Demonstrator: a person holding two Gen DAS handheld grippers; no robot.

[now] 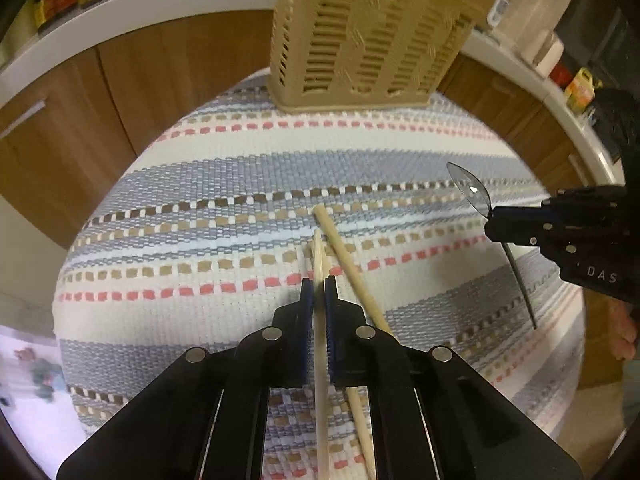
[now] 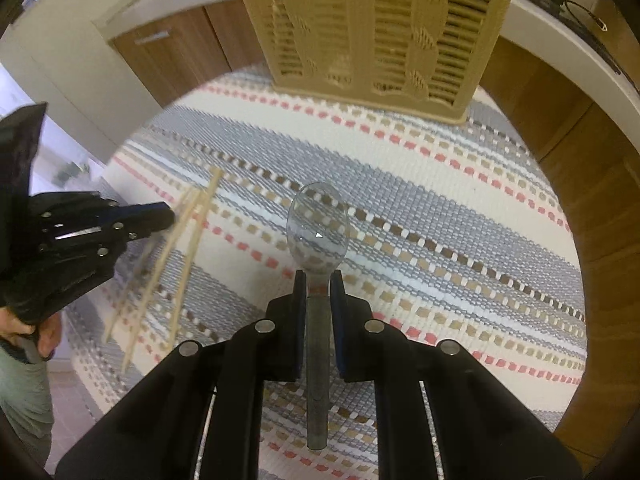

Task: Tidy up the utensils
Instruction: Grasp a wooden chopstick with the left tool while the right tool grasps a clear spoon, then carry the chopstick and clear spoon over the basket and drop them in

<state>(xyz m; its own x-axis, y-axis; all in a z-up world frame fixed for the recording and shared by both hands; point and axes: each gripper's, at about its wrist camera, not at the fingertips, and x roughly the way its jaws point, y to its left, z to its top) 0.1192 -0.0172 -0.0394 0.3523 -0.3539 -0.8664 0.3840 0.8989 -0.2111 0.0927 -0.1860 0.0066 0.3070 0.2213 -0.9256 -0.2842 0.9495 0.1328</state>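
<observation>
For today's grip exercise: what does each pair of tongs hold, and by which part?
Left tongs: a chopstick, gripped near its far end. Right tongs: the spoon, gripped at the neck just below the bowl.

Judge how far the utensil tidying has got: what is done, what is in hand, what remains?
Done: nothing shows as stowed; the basket's inside is hidden. In hand: the left tool grips one chopstick, the right tool a clear spoon, both above the mat. Left: both go into the basket, as does the second chopstick, apparently loose beside the first.
</observation>
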